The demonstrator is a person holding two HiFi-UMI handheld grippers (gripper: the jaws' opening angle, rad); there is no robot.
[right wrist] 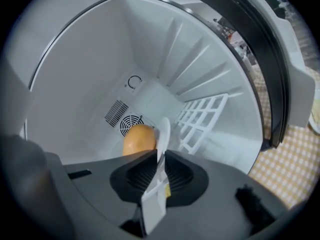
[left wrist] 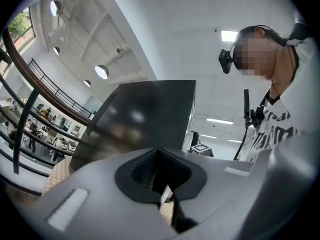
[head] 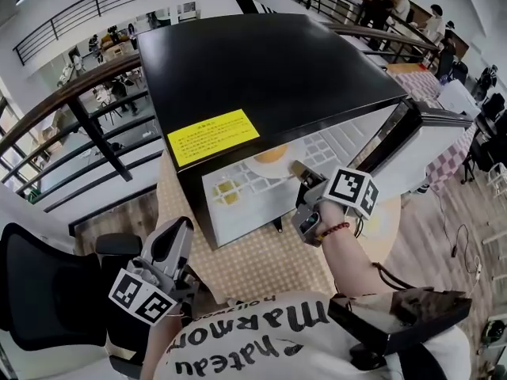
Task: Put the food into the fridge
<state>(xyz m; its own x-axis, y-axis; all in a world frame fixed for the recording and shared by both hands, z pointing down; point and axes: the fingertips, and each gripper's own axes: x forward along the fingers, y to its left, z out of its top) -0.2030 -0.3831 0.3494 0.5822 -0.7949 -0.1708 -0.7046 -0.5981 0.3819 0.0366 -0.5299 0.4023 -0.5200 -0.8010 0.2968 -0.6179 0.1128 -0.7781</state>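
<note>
A black mini fridge (head: 269, 62) stands on the table with its door (head: 432, 145) swung open to the right. My right gripper (head: 301, 172) reaches into the white inside, shut on the rim of a white plate (head: 265, 166) that carries an orange bun (head: 271, 153). In the right gripper view the plate's thin edge (right wrist: 162, 134) is pinched between the jaws of the right gripper (right wrist: 160, 171), with the bun (right wrist: 138, 139) just beyond. My left gripper (head: 176, 236) hangs low at the left, beside the fridge, jaws together and holding nothing; the left gripper (left wrist: 161, 176) points up at the fridge's side (left wrist: 145, 114).
A white wire shelf (right wrist: 202, 116) and a round fan vent (right wrist: 131, 124) line the fridge's back. Yellowish food (head: 226, 191) lies on the shelf at the left. The table has a checked cloth (head: 261, 260). A black chair (head: 47, 291) stands at the lower left, railings behind.
</note>
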